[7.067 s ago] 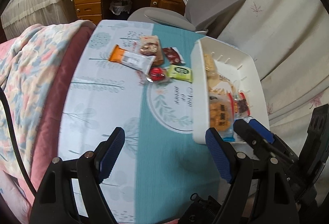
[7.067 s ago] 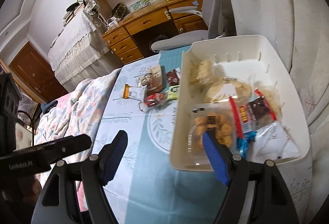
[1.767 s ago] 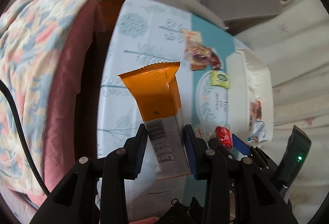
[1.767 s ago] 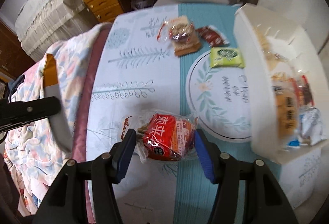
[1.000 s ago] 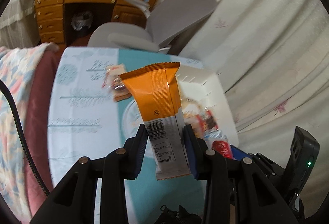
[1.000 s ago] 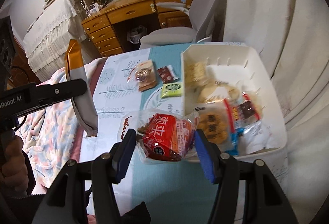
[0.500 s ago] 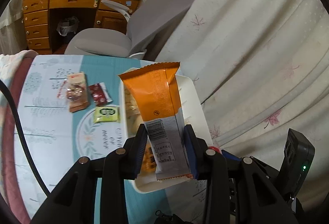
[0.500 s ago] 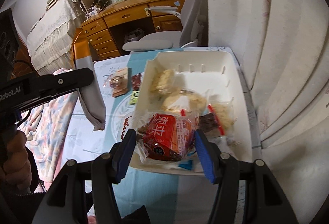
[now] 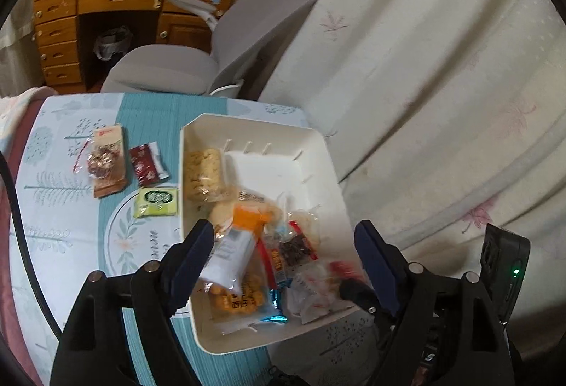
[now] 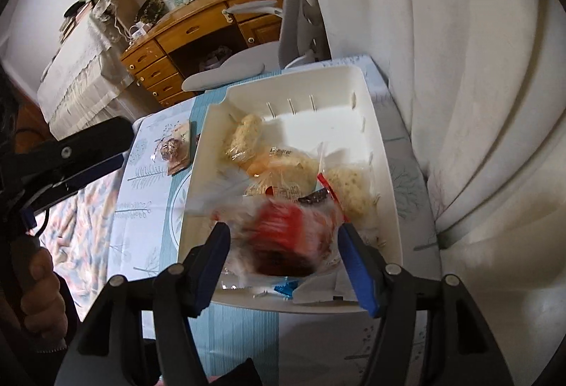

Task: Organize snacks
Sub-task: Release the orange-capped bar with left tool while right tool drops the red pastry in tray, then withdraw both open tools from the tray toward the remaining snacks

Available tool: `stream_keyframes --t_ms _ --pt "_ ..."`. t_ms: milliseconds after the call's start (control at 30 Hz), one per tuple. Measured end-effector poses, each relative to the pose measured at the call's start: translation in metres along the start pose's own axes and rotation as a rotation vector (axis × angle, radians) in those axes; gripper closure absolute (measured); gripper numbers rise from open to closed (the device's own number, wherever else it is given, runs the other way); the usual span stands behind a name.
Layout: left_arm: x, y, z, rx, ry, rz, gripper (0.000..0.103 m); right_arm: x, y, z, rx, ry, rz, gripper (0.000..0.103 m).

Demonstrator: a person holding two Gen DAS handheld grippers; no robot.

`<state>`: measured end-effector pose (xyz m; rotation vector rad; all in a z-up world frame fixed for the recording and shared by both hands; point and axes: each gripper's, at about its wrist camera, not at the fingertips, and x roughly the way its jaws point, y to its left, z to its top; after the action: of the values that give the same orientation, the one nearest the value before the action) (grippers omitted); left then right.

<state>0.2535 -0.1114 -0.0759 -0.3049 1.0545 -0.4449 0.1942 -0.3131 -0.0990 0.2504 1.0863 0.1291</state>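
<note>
A white bin [image 9: 311,142] [image 10: 375,124] on the table holds several snack packs. My left gripper [image 9: 284,253] is open above its near end; the orange and white bar [image 9: 235,244] lies loose in the bin below it. My right gripper [image 10: 283,257] is open over the bin's near edge, with the red packet [image 10: 283,241] blurred between the spread fingers, free of both. On the tablecloth left of the bin lie a brown cookie pack [image 9: 106,161], a dark red packet [image 9: 146,165] and a green packet [image 9: 157,200].
A grey office chair [image 9: 198,60] stands behind the table, a wooden desk [image 9: 116,7] beyond it. A white curtain [image 9: 442,85] hangs close on the right. A floral blanket [image 10: 88,209] lies left of the table. The left tool's arm [image 10: 70,152] crosses the right view.
Both grippers have opened over the bin. The orange bar has dropped from the left gripper into the bin, and the red packet has left the right gripper's hold.
</note>
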Motion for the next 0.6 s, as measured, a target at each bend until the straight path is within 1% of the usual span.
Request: stream_keyframes --t_ms 100,333,467,600 --pt "-0.001 0.012 0.0 -0.029 0.008 0.045 0.022 0.004 0.0 0.001 0.018 0.008 0.024 0.038" --pt "-0.018 0.043 -0.008 -0.088 0.007 0.104 0.022 0.012 0.011 -0.001 0.061 0.035 0.089 0.037" --pt "-0.028 0.059 -0.015 -0.094 0.016 0.138 0.021 0.015 0.022 -0.006 0.088 0.048 0.116 0.037" --pt "-0.043 0.077 -0.022 -0.095 0.016 0.149 0.021 0.018 0.034 -0.012 0.126 0.064 0.134 0.036"
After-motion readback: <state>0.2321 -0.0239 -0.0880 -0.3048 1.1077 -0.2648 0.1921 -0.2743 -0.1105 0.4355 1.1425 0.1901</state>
